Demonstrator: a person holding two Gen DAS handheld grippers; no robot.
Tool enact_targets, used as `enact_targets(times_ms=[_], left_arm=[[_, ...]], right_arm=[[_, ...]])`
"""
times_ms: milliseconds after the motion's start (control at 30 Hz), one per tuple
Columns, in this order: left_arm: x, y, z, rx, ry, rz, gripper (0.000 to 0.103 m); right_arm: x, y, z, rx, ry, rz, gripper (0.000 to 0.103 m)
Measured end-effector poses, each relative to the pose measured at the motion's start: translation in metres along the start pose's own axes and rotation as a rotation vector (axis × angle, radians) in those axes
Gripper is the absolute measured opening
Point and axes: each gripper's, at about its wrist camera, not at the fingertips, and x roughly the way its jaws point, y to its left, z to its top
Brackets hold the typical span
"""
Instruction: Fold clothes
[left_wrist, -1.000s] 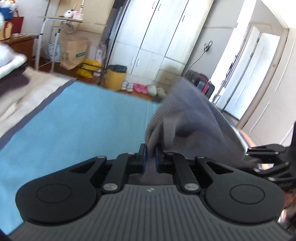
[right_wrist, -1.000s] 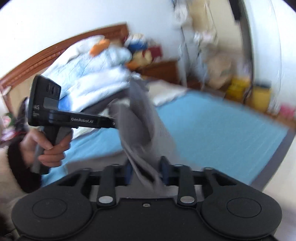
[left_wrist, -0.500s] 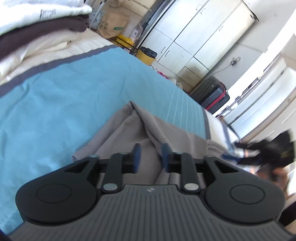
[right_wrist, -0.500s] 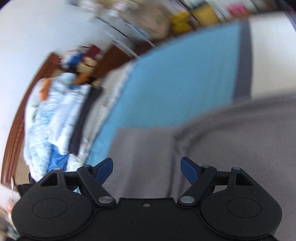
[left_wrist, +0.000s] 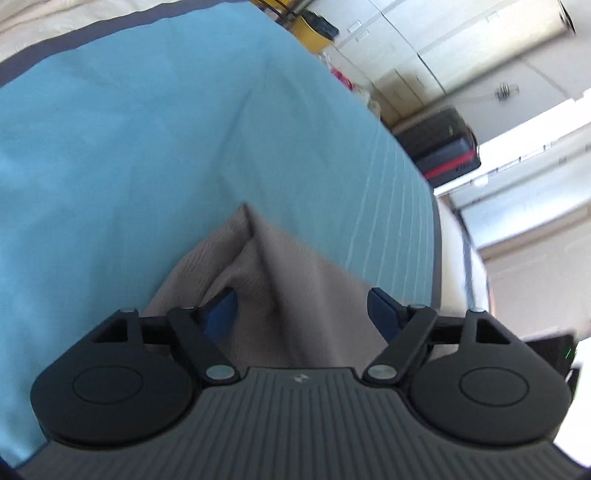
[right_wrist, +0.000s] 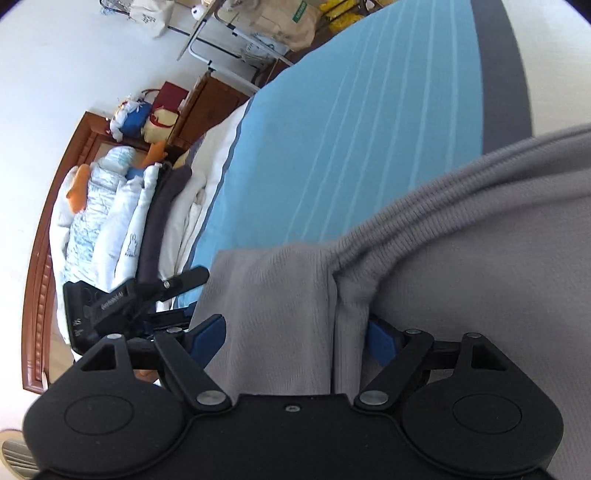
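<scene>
Grey knit garment (right_wrist: 461, 295) is lying on the blue bedsheet (right_wrist: 332, 129); only the right wrist view is showing the ribbed hem. Both left gripper (left_wrist: 303, 310) and right gripper (right_wrist: 295, 336) are hovering low over the fabric, jaws spread wide, gripping nothing.

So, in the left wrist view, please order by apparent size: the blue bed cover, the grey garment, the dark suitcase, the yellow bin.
1. blue bed cover
2. grey garment, enlarged by nearness to the camera
3. dark suitcase
4. yellow bin, partly cut off by the frame edge, so its rank is unsure
</scene>
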Motion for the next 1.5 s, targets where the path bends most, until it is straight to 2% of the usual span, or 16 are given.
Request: enact_targets(times_ms=[67,100,167,233,333,467,500,567,633,700,767,1033,1133,1233,1300,1500], left_arm=[[0.0,-0.017,0.001,0.128,-0.056,0.061,0.004],[0.0,-0.026,0.002,0.196,-0.085,0.094,0.002],[-0.015,-0.045,0.0,0.325,-0.195,0.109,0.002],[-0.028,-0.051,0.001,0.34,-0.261,0.068,0.002],[-0.019,-0.043,0.003,0.29,-0.232,0.088,0.003],[0.008,-0.053,-0.009,0.427,-0.124,0.414,0.008],[0.005,-0.056,-0.016,0.466,-0.141,0.454,0.012],[-0.009,-0.06,-0.029,0.496,-0.169,0.492,0.047],[-0.034,-0.056,-0.038,0.459,-0.167,0.468,0.064],[-0.059,-0.049,-0.044,0.423,-0.135,0.44,0.064],[-0.085,-0.034,-0.042,0.353,-0.113,0.444,0.064],[-0.144,0.021,-0.098,0.082,0.011,0.364,0.068],[-0.154,0.033,-0.123,0.034,-0.025,0.281,0.068],[-0.155,0.041,-0.14,0.036,-0.079,0.179,0.068],[-0.152,0.046,-0.145,0.023,-0.091,0.093,0.068],[-0.133,0.073,-0.143,-0.212,-0.064,-0.115,0.073]], right_arm=[[0.001,0.001,0.003,-0.014,-0.031,0.013,0.084],[0.001,0.001,0.004,-0.021,-0.045,0.015,0.077],[-0.005,0.006,0.002,-0.084,-0.089,0.027,0.045],[-0.01,0.015,0.003,-0.162,-0.129,0.04,0.043],[-0.003,0.017,0.008,-0.183,-0.131,-0.028,0.034],[0.011,0.012,0.014,-0.172,-0.097,-0.162,0.023],[0.008,0.013,0.016,-0.148,-0.094,-0.172,0.026],[0.0,0.022,0.016,-0.145,-0.116,-0.227,0.037],[-0.005,0.041,0.006,-0.24,-0.184,-0.388,0.052],[-0.007,0.064,-0.009,-0.387,-0.269,-0.62,0.061],[-0.004,0.08,-0.023,-0.509,-0.309,-0.721,0.061],[-0.013,0.136,-0.077,-0.785,-0.271,-0.524,0.063],[-0.007,0.162,-0.102,-0.905,-0.233,-0.466,0.066],[0.003,0.182,-0.13,-0.991,-0.19,-0.404,0.082],[0.013,0.195,-0.153,-1.066,-0.181,-0.402,0.094],[0.058,0.212,-0.221,-1.341,-0.086,-0.5,0.095]])
